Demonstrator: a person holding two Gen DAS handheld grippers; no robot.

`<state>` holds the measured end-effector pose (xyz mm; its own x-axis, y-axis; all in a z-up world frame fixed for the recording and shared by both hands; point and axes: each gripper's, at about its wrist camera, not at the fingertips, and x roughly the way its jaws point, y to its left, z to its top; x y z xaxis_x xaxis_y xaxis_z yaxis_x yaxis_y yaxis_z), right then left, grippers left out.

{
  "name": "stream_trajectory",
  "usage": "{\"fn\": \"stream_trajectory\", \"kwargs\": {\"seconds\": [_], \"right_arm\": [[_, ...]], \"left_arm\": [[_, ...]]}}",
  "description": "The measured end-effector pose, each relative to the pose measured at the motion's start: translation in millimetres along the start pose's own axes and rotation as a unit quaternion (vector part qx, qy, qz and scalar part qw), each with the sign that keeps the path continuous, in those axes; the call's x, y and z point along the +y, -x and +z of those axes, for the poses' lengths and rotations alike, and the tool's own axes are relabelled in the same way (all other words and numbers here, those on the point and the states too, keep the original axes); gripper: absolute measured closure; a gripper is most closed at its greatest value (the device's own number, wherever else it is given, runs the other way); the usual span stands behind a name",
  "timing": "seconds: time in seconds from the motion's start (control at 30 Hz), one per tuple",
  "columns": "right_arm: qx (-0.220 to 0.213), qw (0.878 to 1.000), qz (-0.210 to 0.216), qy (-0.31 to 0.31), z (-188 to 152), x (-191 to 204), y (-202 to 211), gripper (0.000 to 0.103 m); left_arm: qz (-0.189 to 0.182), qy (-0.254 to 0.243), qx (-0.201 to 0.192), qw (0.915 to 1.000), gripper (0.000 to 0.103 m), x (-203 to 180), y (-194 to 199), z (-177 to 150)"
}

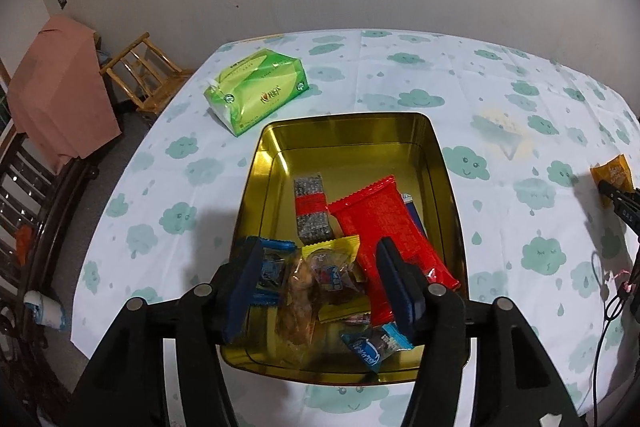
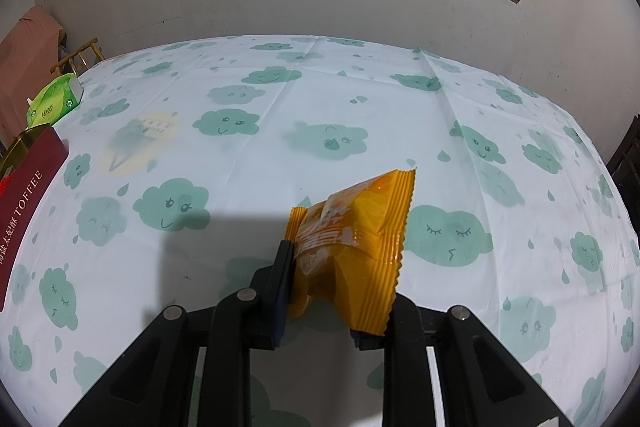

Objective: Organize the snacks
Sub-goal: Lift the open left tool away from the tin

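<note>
Nearest in the left wrist view, the left gripper (image 1: 316, 267) hangs over the near end of a gold tin (image 1: 448, 187) with its fingers (image 1: 248, 267) apart and nothing pressed between them. Below the gap lies a heap of snacks in the tin: a clear packet of brown pieces (image 1: 298, 301), a yellow-edged wrapper (image 1: 340, 251) lying across it, and a blue wrapper (image 1: 272, 267) just beside the left finger. A second blue wrapper (image 1: 374, 345) lies at the tin's near right corner, under the right finger. A long red packet (image 1: 384, 223) runs from that finger toward the middle of the tin, and a dark bar with a red band (image 1: 312, 211) lies just left of it, farther in. The far end of the tin is bare metal. Beyond the tin a green tissue pack (image 1: 256, 87) rests on the desk (image 1: 400, 67), which wears a white cloth printed with green clouds. In the right wrist view, the right gripper (image 2: 320, 299) has its fingers clamped on the lower part of an orange snack packet (image 2: 360, 227); the packet stands up out of the fingers, tilted, its crimped top edge pointing away over the cloth and clear of the desk (image 2: 360, 99). At the far left edge of that view the tin's dark red side (image 2: 28, 211), printed TOFFEE, stands well apart from the packet.
</note>
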<state>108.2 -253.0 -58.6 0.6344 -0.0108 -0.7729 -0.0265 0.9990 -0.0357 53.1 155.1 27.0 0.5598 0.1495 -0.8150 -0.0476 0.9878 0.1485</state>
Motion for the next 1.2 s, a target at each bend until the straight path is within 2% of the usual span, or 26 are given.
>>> {"fn": "stream_trajectory", "kwargs": {"seconds": [0.63,0.8,0.97,1.2], "right_arm": [[0.000,1.000,-0.005,0.006,5.4,8.2,8.3,0.081],[-0.008,1.000,0.006,0.009,7.0,15.7,20.1,0.081],[-0.013,1.000,0.026,0.008,7.2,26.1,35.7,0.081],[-0.019,0.999,0.039,0.016,6.4,39.8,53.8,0.081]], "left_arm": [[-0.003,0.038,-0.004,0.9993,0.031,12.7,3.9,-12.8],[-0.005,0.039,-0.006,0.9992,0.028,14.7,4.4,-17.1],[-0.006,0.046,-0.009,0.9989,0.020,17.5,5.3,-20.9],[-0.009,0.057,-0.005,0.9983,0.019,21.7,4.5,-27.6]]}}
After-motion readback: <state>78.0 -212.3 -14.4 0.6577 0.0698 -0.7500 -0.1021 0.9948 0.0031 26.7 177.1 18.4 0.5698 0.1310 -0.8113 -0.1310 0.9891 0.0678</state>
